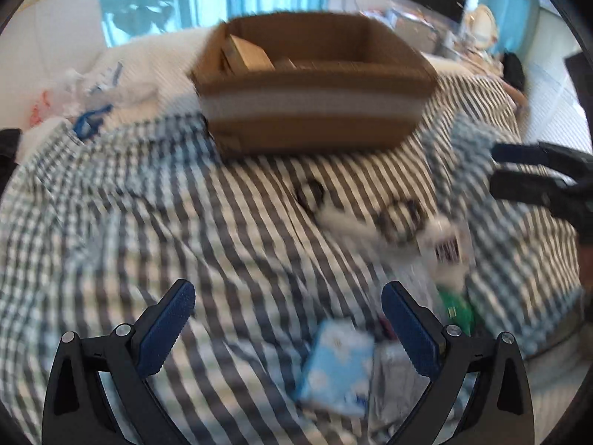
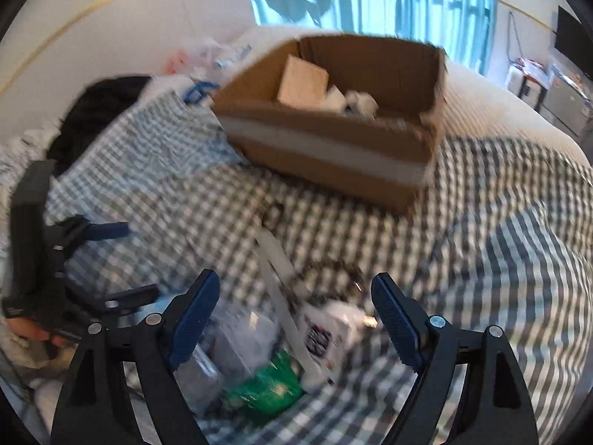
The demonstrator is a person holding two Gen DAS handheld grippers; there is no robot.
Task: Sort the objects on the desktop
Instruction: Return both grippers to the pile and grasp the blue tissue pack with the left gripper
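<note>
Both my claws hang open and empty: the left claw (image 1: 287,309) over a blue packet (image 1: 335,365), the right claw (image 2: 294,306) over a white barcoded box (image 2: 326,337). The cardboard box (image 2: 333,155) sits beyond. Next I choose one item and close on it.

The left gripper (image 1: 287,298) has two black plastic arms that fork like a Y, each ending in a finger faced with a dark blue, finely ribbed pad (image 1: 168,328). Round silver screws sit at the pivots, two on each side, and triangular cut-outs mark the outer arms. The right gripper (image 2: 294,293) is built the same way. In its view, at nine o'clock, the other tool shows a tall black block, with a hand (image 2: 27,324) in a black glove.
</note>
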